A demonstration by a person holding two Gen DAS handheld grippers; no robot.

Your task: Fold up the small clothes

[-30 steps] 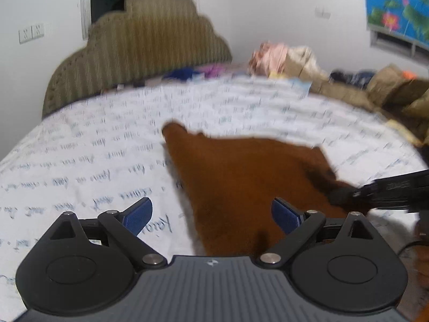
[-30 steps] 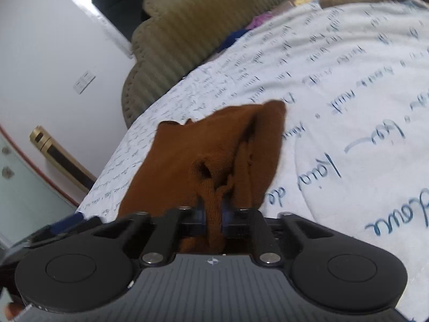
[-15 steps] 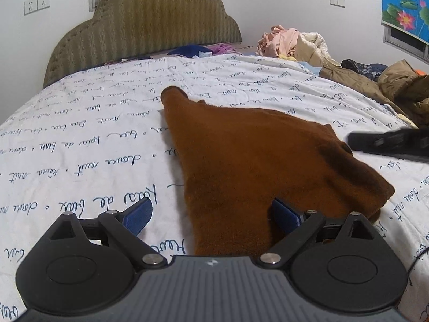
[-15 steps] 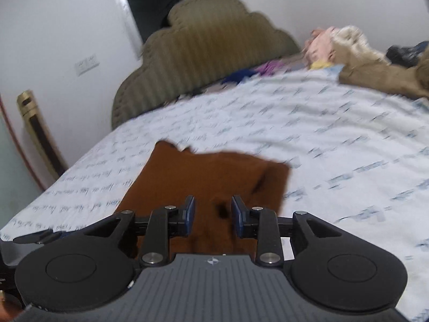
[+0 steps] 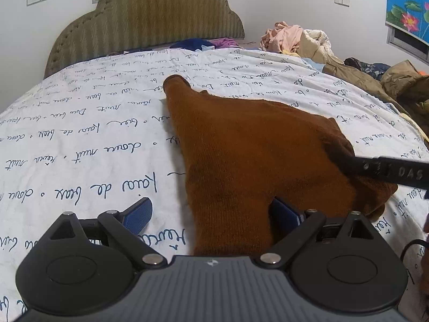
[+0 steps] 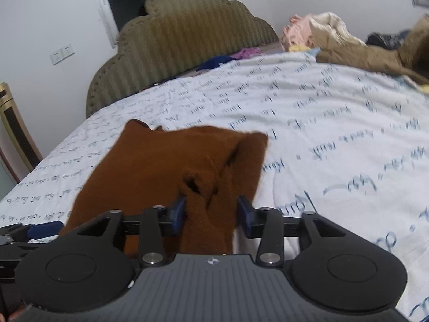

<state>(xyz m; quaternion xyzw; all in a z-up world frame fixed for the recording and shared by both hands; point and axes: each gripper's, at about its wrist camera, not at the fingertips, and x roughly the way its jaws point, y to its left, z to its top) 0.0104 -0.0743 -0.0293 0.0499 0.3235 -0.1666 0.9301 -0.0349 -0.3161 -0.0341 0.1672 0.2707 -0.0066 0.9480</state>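
While both grippers hang low over the bed, this is how things lie:
Garment: a brown knit garment point(image 5: 249, 161) spread flat on the bed sheet point(image 5: 80, 139), white with blue script, its right edge bunched into folds
Left gripper point(image 5: 214, 214): released, jaws spread wide; one blue pad over the bare sheet, the other at the garment's near edge
Right gripper point(image 6: 211, 209): released, jaws parted on either side of the bunched fold, not pinching it; its finger also shows from the left wrist view, touching the garment's right side
Headboard point(image 5: 150, 16): olive, scalloped, at the far end of the bed
Clothes pile point(image 5: 295, 37): pink, cream and tan, heaped at the far right of the bed
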